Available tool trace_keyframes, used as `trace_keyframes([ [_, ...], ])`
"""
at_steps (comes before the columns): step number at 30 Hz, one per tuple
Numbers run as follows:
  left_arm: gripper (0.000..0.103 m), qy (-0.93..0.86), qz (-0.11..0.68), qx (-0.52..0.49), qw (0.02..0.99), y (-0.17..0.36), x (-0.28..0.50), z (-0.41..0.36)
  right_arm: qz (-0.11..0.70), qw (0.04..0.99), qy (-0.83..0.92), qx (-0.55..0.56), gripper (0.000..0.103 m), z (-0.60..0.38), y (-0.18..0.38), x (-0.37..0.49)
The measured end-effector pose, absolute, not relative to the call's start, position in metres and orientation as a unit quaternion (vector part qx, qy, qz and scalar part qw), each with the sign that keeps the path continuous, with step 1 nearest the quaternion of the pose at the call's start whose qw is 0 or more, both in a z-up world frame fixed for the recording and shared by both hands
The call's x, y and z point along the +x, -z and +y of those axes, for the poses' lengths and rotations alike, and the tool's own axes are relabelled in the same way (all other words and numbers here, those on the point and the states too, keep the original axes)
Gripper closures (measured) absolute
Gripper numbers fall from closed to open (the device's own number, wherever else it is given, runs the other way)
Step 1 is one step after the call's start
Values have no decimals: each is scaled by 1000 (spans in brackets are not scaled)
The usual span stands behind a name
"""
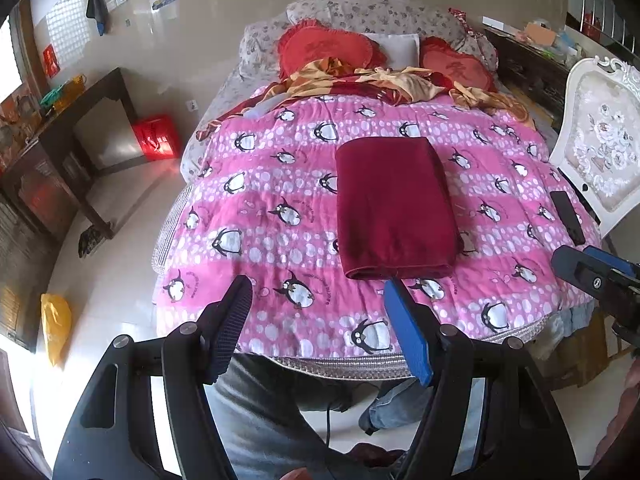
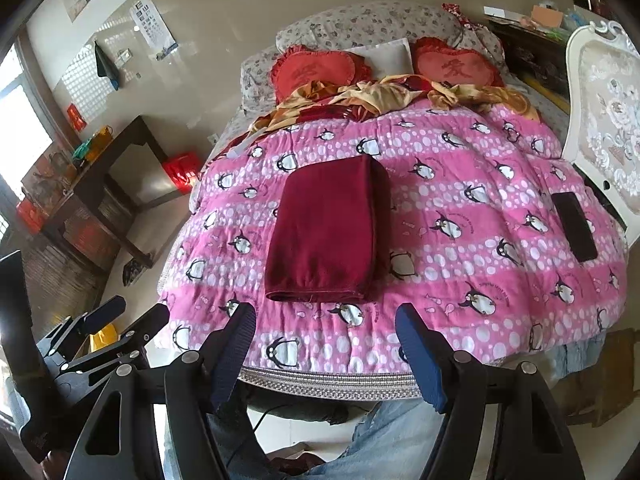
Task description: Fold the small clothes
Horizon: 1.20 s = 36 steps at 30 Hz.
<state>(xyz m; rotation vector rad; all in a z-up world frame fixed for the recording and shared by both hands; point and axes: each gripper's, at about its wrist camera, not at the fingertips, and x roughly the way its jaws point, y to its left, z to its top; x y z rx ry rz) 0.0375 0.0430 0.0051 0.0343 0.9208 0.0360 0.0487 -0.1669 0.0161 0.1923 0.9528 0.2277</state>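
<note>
A dark red, soft-looking garment folded into a flat rectangle lies on the pink quilt printed with penguins and white dots that covers the bed. Its long axis runs from the foot of the bed toward the pillows, with one short end facing the person and the far short end pointing at the two red heart-shaped cushions; a thicker folded edge shows along its right long side. The left hand-held gripper hangs above the near edge of the quilt with its fingers spread wide apart and nothing between them, just short of the garment's near end. The right hand-held gripper is likewise released and empty, also close to that near end without touching it. A black phone rests on the quilt well to the right, beside a white carved chair with floral upholstery.
</note>
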Motion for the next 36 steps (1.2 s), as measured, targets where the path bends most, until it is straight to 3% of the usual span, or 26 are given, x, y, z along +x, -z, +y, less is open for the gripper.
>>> trace_keyframes([
  [36, 34, -18, 451, 17, 892, 0, 48, 52, 465, 875, -123, 61, 33, -150, -15, 71],
])
